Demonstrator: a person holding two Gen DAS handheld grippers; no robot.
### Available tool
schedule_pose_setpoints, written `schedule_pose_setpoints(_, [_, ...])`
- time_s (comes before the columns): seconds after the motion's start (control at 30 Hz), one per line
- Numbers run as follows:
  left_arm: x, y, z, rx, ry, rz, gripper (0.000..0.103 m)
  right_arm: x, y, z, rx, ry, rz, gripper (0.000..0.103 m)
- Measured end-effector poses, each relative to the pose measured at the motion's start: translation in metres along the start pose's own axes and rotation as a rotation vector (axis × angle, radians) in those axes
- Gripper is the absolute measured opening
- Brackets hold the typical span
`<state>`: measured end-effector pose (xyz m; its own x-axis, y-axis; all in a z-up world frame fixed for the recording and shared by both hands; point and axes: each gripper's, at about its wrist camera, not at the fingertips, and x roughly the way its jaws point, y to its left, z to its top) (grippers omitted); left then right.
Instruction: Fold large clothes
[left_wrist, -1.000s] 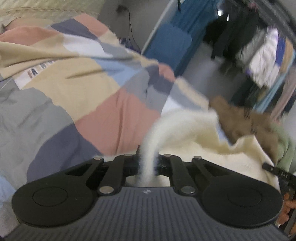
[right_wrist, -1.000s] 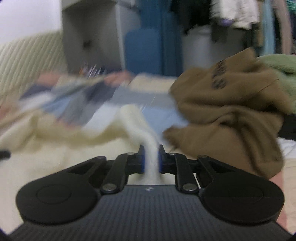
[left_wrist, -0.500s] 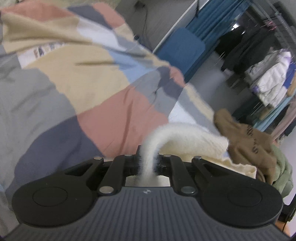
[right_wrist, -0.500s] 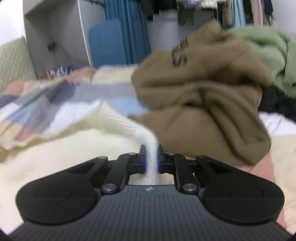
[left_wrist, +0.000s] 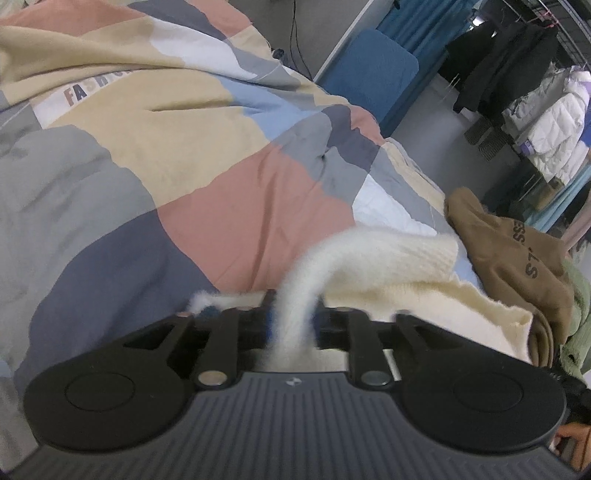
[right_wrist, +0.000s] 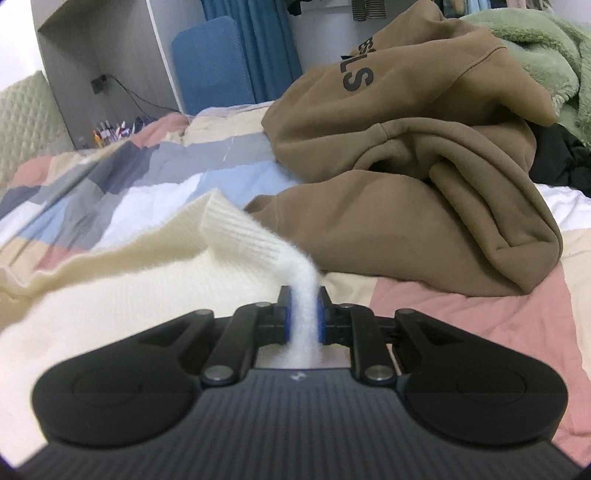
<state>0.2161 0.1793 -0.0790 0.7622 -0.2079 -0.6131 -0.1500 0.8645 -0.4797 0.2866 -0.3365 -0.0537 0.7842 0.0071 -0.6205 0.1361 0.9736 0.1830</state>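
Both tongs' jaws have just been opening, left tongs (left_wrist: 291, 325) loose around the cream sweater (right_wrist: 122, 291), right tongs (right_wrist: 303, 314) pinching it; duvet (left_wrist: 110, 155) upper left reads "FASH"; brown hoodie (right_wrist: 424, 192) "LS".

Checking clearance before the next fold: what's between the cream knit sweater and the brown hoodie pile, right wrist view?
Nothing else: bare patchwork bedcover separates the cream knit sweater from the brown hoodie in the right wrist view.
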Motion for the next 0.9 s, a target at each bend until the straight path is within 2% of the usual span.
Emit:
schedule_pose_setpoints(0.03, [-0.003,-0.001,0.000,0.002,-0.005,0.011,0.054,-0.003,0.000,0.002,0.013,-0.001,0.004,0.024])
schedule_pose_setpoints(0.07, [-0.007,-0.002,-0.001,-0.001,-0.020,0.025,0.057,-0.006,0.000,0.002,0.024,-0.003,0.008,0.027])
schedule_pose_setpoints(0.13, [-0.017,-0.007,-0.002,0.006,-0.041,0.036,0.059,-0.015,0.002,0.002,0.042,-0.006,0.029,0.047])
schedule_pose_setpoints(0.17, [-0.023,-0.009,-0.003,0.011,-0.050,0.031,0.059,-0.021,0.003,0.002,0.052,-0.009,0.045,0.049])
schedule_pose_setpoints(0.33, [-0.062,-0.025,-0.012,0.054,-0.111,0.000,0.060,-0.060,0.013,-0.005,0.063,-0.057,0.107,0.049])
schedule_pose_setpoints(0.53, [-0.109,-0.055,-0.029,0.192,-0.184,-0.041,0.060,-0.114,0.036,-0.010,-0.046,-0.154,0.167,0.049])
schedule_pose_setpoints(0.63, [-0.114,-0.069,-0.043,0.239,-0.158,-0.087,0.060,-0.127,0.051,-0.018,-0.095,-0.141,0.236,0.048])
schedule_pose_setpoints(0.77, [-0.106,-0.087,-0.063,0.299,-0.098,-0.119,0.060,-0.130,0.072,-0.037,-0.154,-0.084,0.287,0.048])
schedule_pose_setpoints(0.9, [-0.091,-0.096,-0.079,0.356,-0.039,-0.126,0.060,-0.120,0.089,-0.053,-0.232,-0.037,0.291,0.048])
